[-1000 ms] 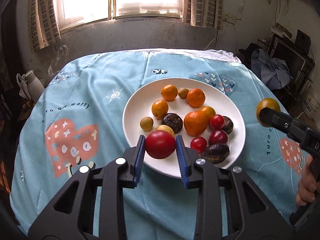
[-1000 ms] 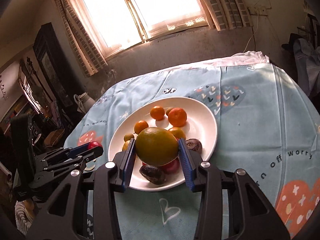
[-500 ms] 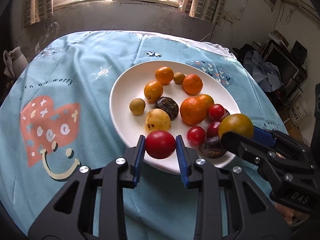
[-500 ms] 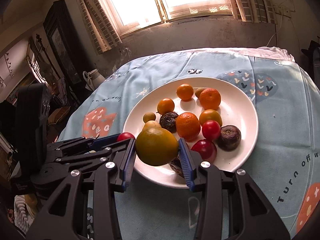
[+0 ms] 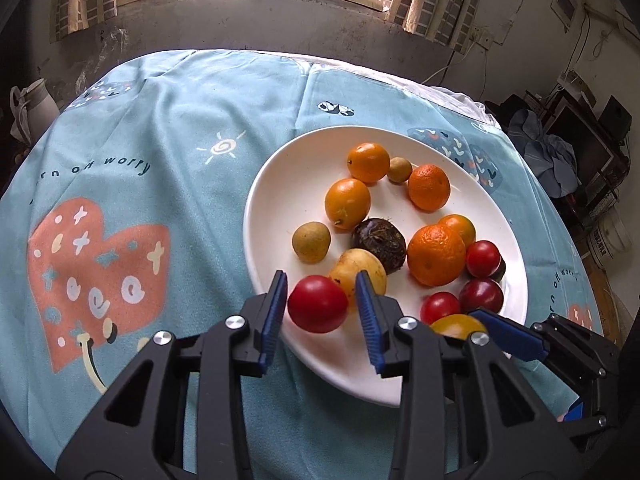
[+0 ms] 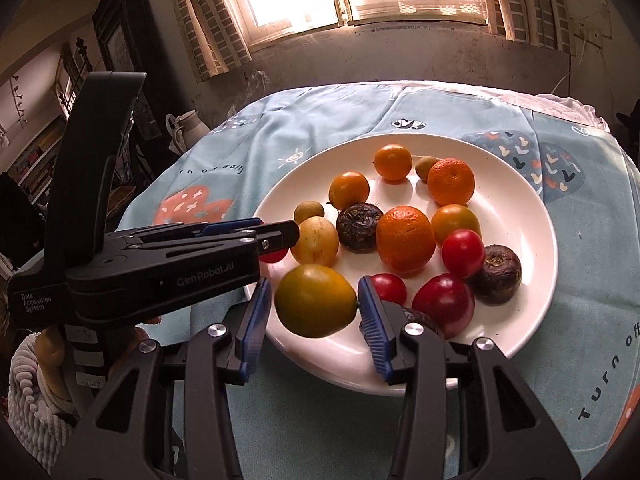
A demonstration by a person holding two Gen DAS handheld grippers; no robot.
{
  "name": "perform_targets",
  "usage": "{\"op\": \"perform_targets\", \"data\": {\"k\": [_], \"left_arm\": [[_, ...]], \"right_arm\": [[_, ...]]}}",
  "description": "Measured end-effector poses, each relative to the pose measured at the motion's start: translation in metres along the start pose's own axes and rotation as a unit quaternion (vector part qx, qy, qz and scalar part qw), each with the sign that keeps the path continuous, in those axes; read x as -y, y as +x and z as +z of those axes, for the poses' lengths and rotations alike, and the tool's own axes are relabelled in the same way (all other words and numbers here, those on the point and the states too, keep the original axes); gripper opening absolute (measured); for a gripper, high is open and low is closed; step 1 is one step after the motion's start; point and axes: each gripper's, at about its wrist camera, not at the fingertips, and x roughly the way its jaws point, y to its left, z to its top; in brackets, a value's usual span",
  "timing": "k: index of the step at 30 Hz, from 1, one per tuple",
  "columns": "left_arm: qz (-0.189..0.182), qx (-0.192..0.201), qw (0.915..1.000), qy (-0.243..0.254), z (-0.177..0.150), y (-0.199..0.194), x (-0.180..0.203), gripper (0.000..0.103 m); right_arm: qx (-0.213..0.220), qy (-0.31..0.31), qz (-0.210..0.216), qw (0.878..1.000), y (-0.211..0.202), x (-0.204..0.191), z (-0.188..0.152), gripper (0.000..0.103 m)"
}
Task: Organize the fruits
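Note:
A white plate [image 5: 280, 176] on the blue cloth holds several oranges, red tomatoes, dark wrinkled fruits, small tan fruits and a yellow one. My left gripper [image 5: 322, 312] is opening over the plate's near rim. A red tomato [image 5: 318, 304] sits between its blue pads, with a gap at the right pad. My right gripper [image 6: 314, 316] is opening too. A green-orange citrus [image 6: 316, 306] lies between its pads above the plate [image 6: 520, 216], with a gap at the left pad. The left gripper [image 6: 280, 236] crosses the right wrist view, just left of the citrus.
The blue patterned tablecloth [image 5: 160, 140] covers a round table. A white jug [image 5: 32, 108] stands beyond its far left edge. Dark furniture and clothes [image 5: 552, 152] crowd the right. A knitted sleeve [image 6: 28, 380] shows at lower left in the right wrist view.
Both grippers have sunk toward the plate's near rim and come side by side. Their jaws have widened, so the pads no longer press on the tomato or the citrus.

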Motion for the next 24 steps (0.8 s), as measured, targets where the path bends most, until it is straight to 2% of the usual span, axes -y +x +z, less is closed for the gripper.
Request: {"op": "perform_targets", "data": {"k": [2,7,13,17,22,24], "left_arm": [[-0.004,0.005,1.0,-0.002,0.0,-0.002,0.001,0.046],[-0.009,0.018,0.9998,-0.004,-0.002,-0.015,0.001,0.054],[0.033,0.054,0.9979,0.017,-0.021,-0.051,0.012,0.062],[0.052,0.082,0.9951,0.016,-0.045,-0.082,0.02,0.068],[0.082,0.126,0.9886,0.007,-0.089,-0.121,0.034,0.09],[0.103,0.132,0.9858,0.001,-0.108,-0.13,0.04,0.098]], "right_arm": [[0.004,-0.005,-0.007,1.0,-0.002,0.001,0.001,0.056],[0.017,0.004,0.012,1.0,-0.014,0.003,0.0,0.057],[0.047,-0.004,-0.01,0.999,-0.047,-0.004,-0.007,0.057],[0.072,-0.004,-0.03,0.997,-0.077,-0.007,-0.021,0.062],[0.11,-0.01,-0.068,0.992,-0.114,-0.009,-0.056,0.064],[0.119,-0.013,-0.092,0.989,-0.125,-0.007,-0.076,0.069]]}}
